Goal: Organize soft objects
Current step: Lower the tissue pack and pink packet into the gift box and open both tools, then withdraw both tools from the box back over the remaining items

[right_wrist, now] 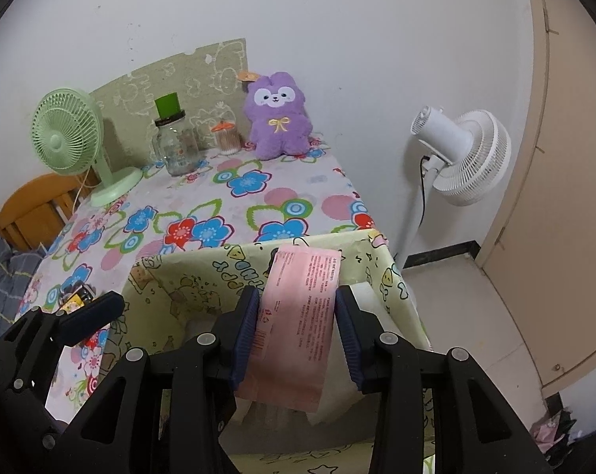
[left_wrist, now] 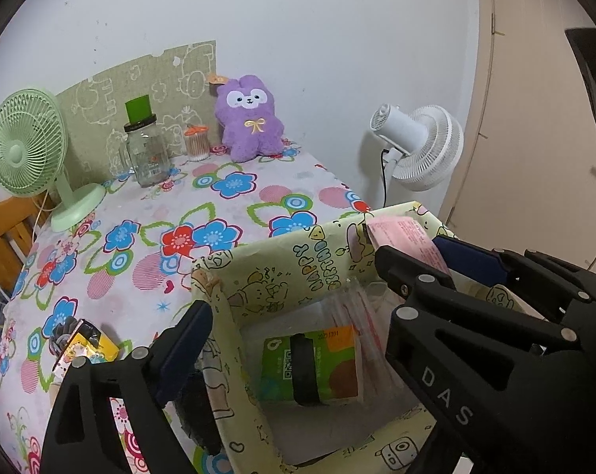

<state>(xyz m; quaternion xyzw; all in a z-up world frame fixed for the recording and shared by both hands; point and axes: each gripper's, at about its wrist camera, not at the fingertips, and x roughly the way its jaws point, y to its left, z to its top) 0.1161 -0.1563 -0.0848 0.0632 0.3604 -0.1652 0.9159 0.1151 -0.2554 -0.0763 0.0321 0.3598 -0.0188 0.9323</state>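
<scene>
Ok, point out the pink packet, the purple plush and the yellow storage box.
pink packet (right_wrist: 298, 316), right wrist view, middle of its printed face between the fingers.
purple plush (left_wrist: 247, 118), left wrist view, on its chest near the yellow bow.
yellow storage box (left_wrist: 298, 252), left wrist view, far inner wall with the lettering.

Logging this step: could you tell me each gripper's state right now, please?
Left gripper: open, holding nothing.
Right gripper: closed on the pink packet.

I see the purple plush toy (left_wrist: 248, 118) at the flower-print counter's (left_wrist: 235, 205) back, the yellow cartoon-print box (left_wrist: 282, 272) at its front edge.
</scene>
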